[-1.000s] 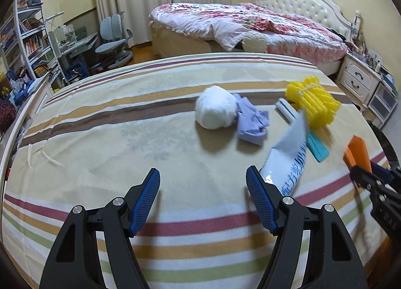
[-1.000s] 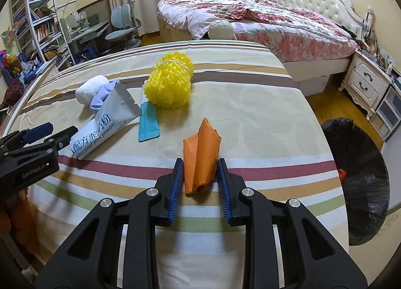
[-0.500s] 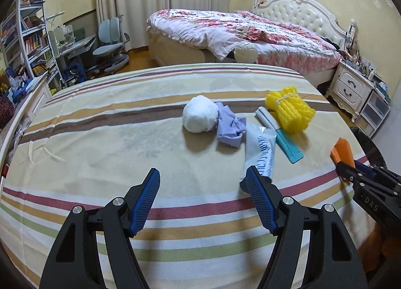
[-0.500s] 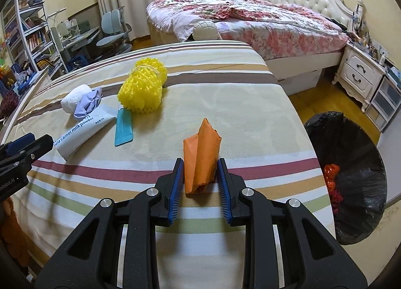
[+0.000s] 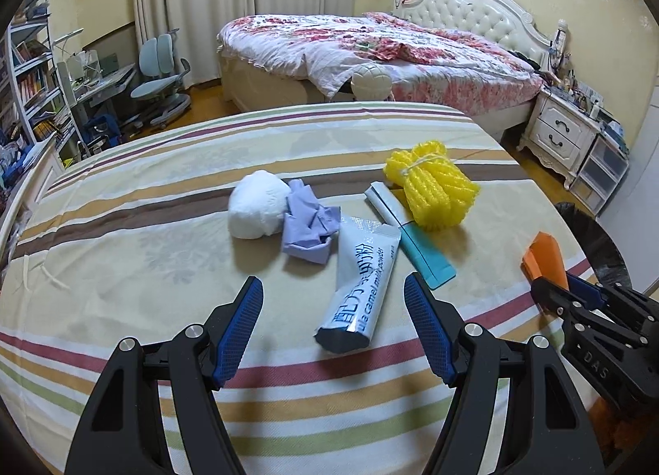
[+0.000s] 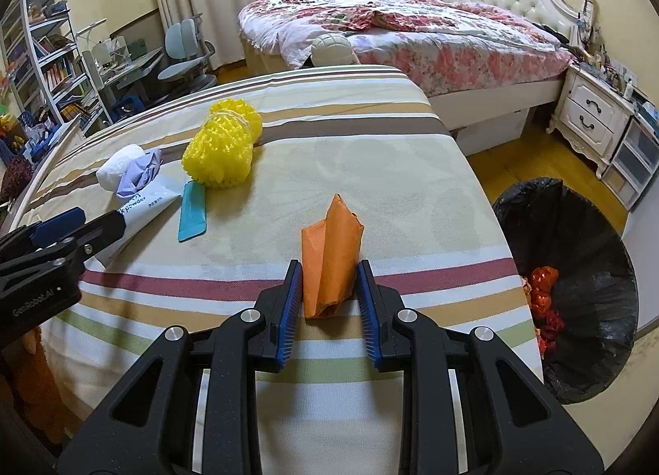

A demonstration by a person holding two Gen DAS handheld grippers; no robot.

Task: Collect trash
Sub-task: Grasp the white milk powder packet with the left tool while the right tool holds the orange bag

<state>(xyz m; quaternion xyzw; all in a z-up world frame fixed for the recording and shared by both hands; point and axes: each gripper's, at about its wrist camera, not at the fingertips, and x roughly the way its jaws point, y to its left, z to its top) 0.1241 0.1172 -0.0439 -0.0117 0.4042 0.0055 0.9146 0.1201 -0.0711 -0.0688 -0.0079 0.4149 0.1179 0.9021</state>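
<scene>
My right gripper (image 6: 328, 294) is shut on a folded orange paper (image 6: 330, 254) and holds it over the striped table's right front part; the paper also shows in the left wrist view (image 5: 545, 257). My left gripper (image 5: 333, 324) is open and empty, with a camel milk powder pouch (image 5: 362, 283) lying on the cloth between its fingers. Beyond lie a white wad (image 5: 257, 209), a crumpled purple paper (image 5: 309, 232), a teal-and-white sachet (image 5: 412, 236) and a yellow foam net (image 5: 432, 191). A black-lined trash bin (image 6: 576, 294) stands on the floor to the right.
The table (image 5: 123, 228) carries a striped cloth. A bed (image 6: 412, 30) stands behind it, a white nightstand (image 6: 593, 112) at the right, a desk with chairs and bookshelves (image 5: 33, 75) at the left. Red wrappers (image 6: 543, 289) lie in the bin.
The pouch, which stood tilted by my left gripper's right finger, now lies flat between the open fingers. The left gripper has backed off. The right gripper, still holding the orange paper, shifted toward the bin.
</scene>
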